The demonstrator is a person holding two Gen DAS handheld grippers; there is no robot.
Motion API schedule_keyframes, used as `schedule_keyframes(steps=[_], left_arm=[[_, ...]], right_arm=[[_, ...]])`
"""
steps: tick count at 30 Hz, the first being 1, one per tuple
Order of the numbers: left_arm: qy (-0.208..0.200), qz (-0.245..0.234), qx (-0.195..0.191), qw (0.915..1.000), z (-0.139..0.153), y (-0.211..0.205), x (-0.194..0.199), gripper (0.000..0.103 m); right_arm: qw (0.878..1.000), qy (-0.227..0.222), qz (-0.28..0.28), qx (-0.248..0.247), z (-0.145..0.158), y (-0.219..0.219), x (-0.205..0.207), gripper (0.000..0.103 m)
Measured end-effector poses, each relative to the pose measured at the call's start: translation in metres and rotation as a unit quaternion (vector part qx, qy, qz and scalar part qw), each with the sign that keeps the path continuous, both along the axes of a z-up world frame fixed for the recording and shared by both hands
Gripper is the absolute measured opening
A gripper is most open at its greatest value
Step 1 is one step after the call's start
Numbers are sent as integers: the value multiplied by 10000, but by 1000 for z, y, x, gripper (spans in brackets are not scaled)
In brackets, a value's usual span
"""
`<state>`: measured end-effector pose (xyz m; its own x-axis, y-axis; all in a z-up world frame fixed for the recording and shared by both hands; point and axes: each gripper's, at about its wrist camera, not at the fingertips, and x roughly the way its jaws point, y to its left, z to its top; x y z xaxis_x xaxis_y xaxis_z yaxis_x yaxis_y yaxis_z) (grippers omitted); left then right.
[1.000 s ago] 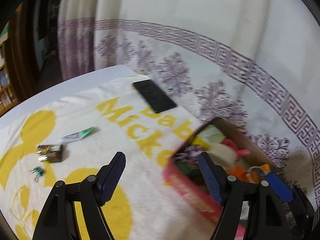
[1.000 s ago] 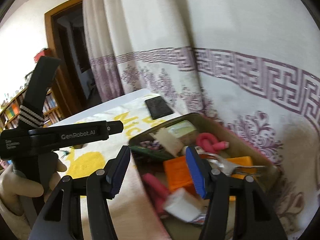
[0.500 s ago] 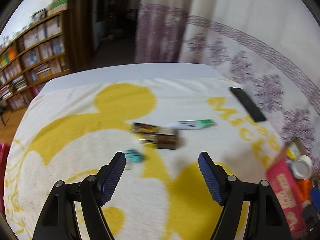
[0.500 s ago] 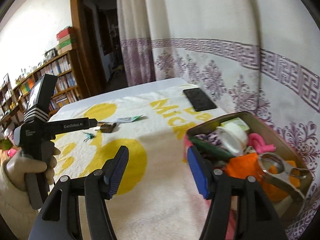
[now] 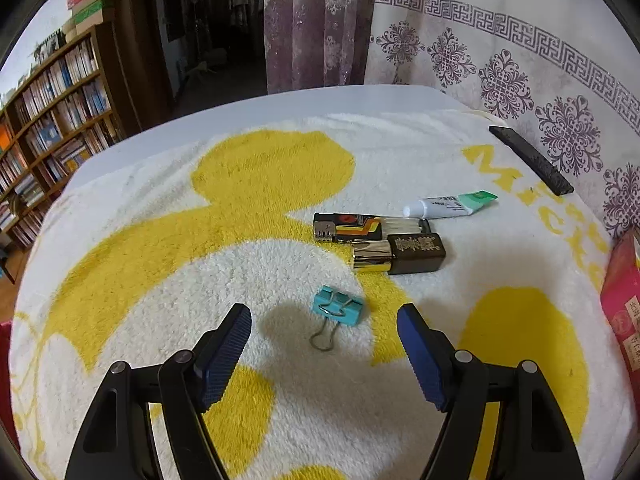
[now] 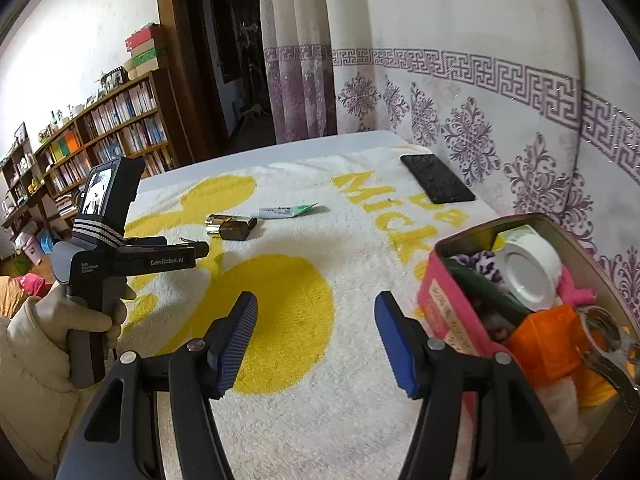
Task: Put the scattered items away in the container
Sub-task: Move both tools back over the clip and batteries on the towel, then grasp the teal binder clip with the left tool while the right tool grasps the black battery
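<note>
Left tongs (image 5: 324, 332) apart and empty, angled down over a white towel (image 5: 160, 280) with large yellow print, spread on a white table (image 5: 280, 100). Just ahead of the blue fingertips (image 5: 228, 344), between them, a teal binder clip (image 5: 338, 310) with its wire handle toward the camera. Beyond it, side by side and touching, a brown and gold lighter (image 5: 400, 254) and a black lighter with orange stripes (image 5: 348, 228). Further right, a small white and green tube (image 5: 452, 204), and near the curtain a black phone (image 5: 530, 160) lying flat. Right tongs (image 6: 316, 340) also apart and empty, above bare towel. To their right, a pink container (image 6: 452, 312), already crowded: white tape roll (image 6: 528, 272), orange block (image 6: 548, 336), metal wrench (image 6: 604, 344), pink piece. At far left in the right wrist view, a gloved hand (image 6: 76, 320) gripping the left tool's handle.
</note>
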<state>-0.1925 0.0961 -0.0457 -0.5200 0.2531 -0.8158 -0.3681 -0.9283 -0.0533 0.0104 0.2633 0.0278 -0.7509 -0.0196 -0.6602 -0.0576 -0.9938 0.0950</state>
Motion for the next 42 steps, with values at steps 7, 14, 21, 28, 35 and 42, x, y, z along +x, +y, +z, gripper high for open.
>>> schedule_keyframes(steps=[7, 14, 21, 28, 35, 42], left_arm=[[-35, -103, -78, 9999, -8, 6, -9, 74], [62, -427, -78, 9990, -4, 11, 1, 29], [94, -177, 100, 9997, 7, -7, 3, 29], [70, 550, 344, 9979, 15, -42, -11, 29], [158, 1022, 389, 9939, 20, -70, -20, 29], [29, 1112, 508, 9925, 15, -77, -28, 29]], right_arm=[[9998, -147, 107, -28, -9, -8, -13, 65], [9992, -283, 291, -62, -14, -20, -28, 65], [9965, -537, 418, -491, -15, -26, -66, 65], [9944, -826, 504, -437, -27, -50, -122, 65], [9930, -930, 519, -513, -46, -74, -163, 80], [9926, -1071, 535, -219, -61, -102, -190, 80]])
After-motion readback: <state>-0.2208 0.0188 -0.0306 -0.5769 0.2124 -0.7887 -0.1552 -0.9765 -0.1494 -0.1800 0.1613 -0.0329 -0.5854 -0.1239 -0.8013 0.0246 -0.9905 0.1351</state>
